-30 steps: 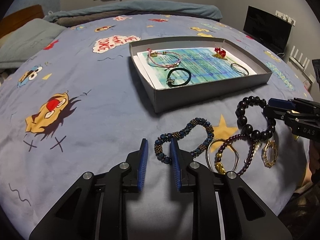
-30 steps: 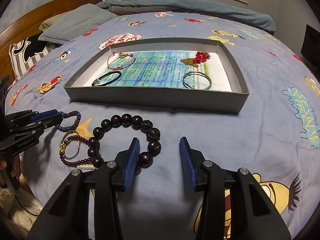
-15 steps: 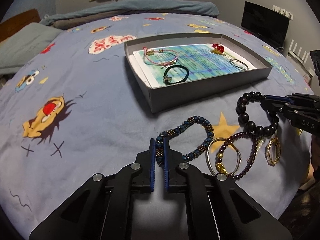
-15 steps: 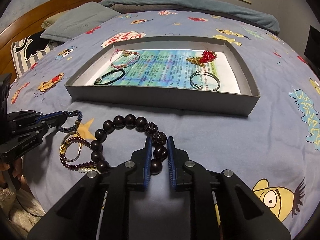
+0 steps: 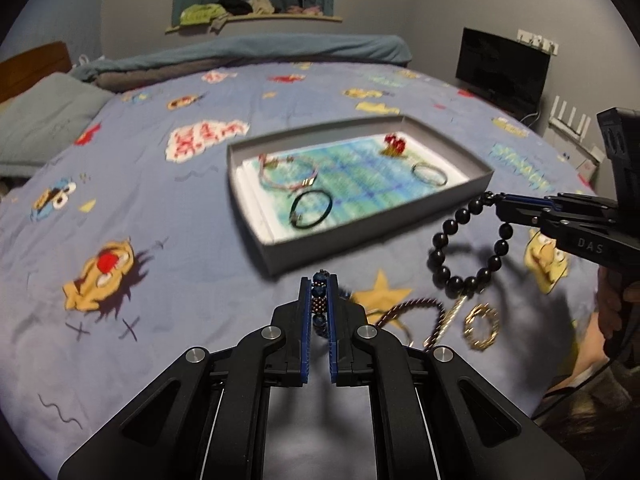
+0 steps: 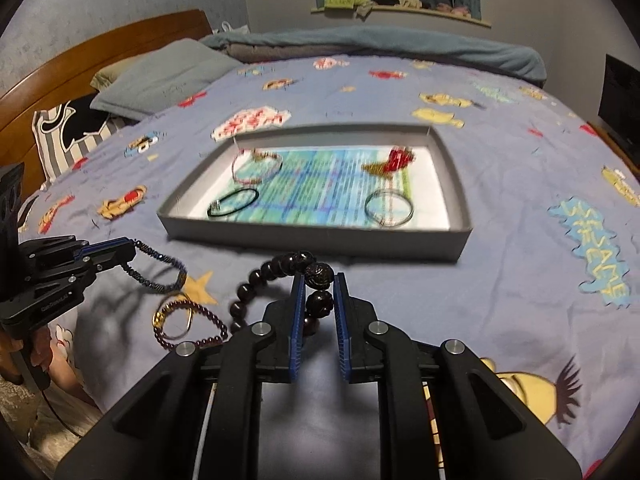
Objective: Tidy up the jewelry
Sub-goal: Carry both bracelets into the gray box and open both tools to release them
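My left gripper (image 5: 319, 285) is shut on a blue-and-bronze beaded bracelet (image 5: 319, 304) and holds it above the bed; the bracelet hangs from it in the right wrist view (image 6: 160, 270). My right gripper (image 6: 318, 280) is shut on a black bead bracelet (image 6: 316, 286), which dangles in the air in the left wrist view (image 5: 468, 248). A grey tray (image 6: 312, 236) beyond both holds a pink bracelet (image 6: 256, 166), a black cord bracelet (image 6: 234, 204), a red-and-gold piece (image 6: 394, 162) and a silver bangle (image 6: 388, 208).
A dark purple bead bracelet (image 6: 192, 326) over a thin bangle and a gold ring piece (image 5: 482, 326) lie on the blue cartoon bedspread (image 5: 120, 208) near the bed's edge. A pillow (image 6: 160, 76) and wooden headboard (image 6: 80, 68) are far left.
Both grippers closed on their bracelets and lifted them off the bedspread. The two bracelets now hang in the air, nearer the tray.
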`<state>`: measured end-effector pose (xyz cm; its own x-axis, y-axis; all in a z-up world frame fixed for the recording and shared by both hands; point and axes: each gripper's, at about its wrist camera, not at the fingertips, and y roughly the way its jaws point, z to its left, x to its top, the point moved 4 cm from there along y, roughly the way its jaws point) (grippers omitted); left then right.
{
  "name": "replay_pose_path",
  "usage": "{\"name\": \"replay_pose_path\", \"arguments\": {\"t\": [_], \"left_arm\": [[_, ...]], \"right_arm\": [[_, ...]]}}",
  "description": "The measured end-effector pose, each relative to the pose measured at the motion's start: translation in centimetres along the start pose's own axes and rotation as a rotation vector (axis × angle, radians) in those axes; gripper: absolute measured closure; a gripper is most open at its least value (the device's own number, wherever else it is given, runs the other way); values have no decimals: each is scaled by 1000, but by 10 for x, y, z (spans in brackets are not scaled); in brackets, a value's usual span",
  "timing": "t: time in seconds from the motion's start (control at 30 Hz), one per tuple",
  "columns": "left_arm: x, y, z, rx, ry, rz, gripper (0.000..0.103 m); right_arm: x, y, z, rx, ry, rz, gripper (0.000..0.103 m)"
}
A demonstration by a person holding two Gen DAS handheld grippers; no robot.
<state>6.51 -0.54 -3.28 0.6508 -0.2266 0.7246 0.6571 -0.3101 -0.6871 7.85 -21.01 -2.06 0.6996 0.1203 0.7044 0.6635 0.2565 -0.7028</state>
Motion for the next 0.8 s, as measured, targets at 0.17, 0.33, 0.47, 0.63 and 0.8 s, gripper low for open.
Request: {"name": "replay_pose_path", "arguments": {"t": [0.17, 0.33, 0.47, 0.63, 0.8], "left_arm": [[14, -13, -4, 2, 15, -32, 95], [31, -24, -1, -2, 18, -62, 95], [50, -30, 1, 9, 36, -96, 95], [71, -29, 1, 12, 55, -115, 95], [83, -18, -1, -6, 55, -101, 95]], "right_arm": [[13, -15, -6, -10, -5, -42, 89], [28, -31, -14, -27, -6, -88, 89], [44, -42, -22, -50, -13, -129, 89], [69, -48, -33, -66, -11, -168, 89], [83, -38, -38, -55, -4, -166, 89]]}}
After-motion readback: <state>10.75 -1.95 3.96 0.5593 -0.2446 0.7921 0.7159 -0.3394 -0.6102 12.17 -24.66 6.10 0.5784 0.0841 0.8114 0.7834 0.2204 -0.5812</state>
